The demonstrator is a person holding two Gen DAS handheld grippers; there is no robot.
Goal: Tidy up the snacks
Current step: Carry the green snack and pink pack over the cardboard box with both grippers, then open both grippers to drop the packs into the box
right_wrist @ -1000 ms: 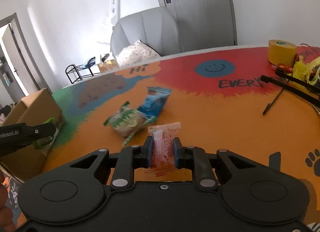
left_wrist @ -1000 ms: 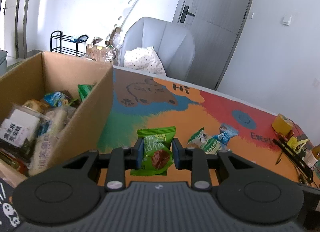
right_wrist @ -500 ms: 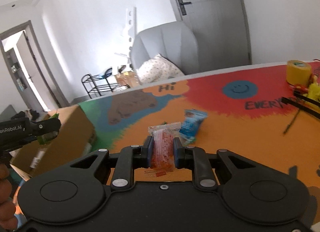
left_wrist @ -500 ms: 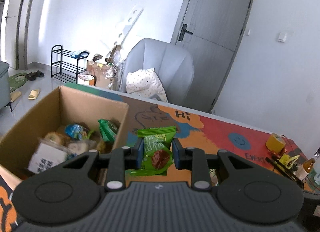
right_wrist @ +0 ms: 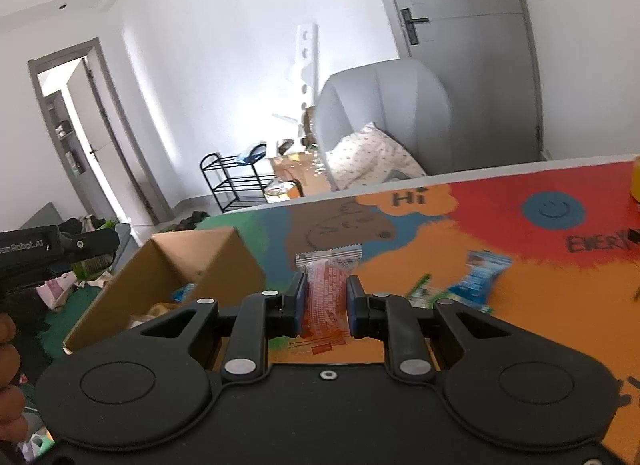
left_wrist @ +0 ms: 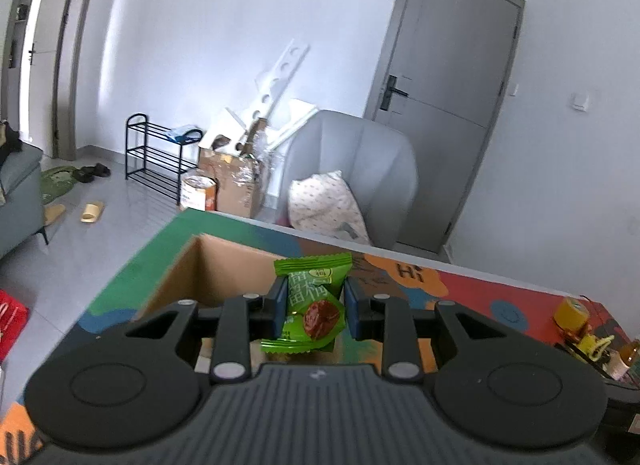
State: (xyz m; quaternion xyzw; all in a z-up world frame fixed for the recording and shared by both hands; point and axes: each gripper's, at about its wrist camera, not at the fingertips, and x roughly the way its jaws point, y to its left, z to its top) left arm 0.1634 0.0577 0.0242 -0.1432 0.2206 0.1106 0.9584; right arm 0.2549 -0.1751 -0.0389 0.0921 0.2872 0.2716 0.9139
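Now both hands are holding their tools tipped slightly downward above the table [right_wrist: 520,305], the left tool [left_wrist: 311,307] pinching a green snack packet [left_wrist: 314,301] over the open cardboard box [left_wrist: 236,269]. The right tool [right_wrist: 323,299] is clamping a clear red-printed packet [right_wrist: 326,297] just beside that box [right_wrist: 168,269]. Only the right view is showing a blue packet [right_wrist: 482,269] lying on the table and the snacks inside the box.

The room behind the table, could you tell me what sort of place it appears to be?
Most likely a home living room: a grey armchair with a cushion, a black shoe rack with slippers on the floor nearby, and interior doors.
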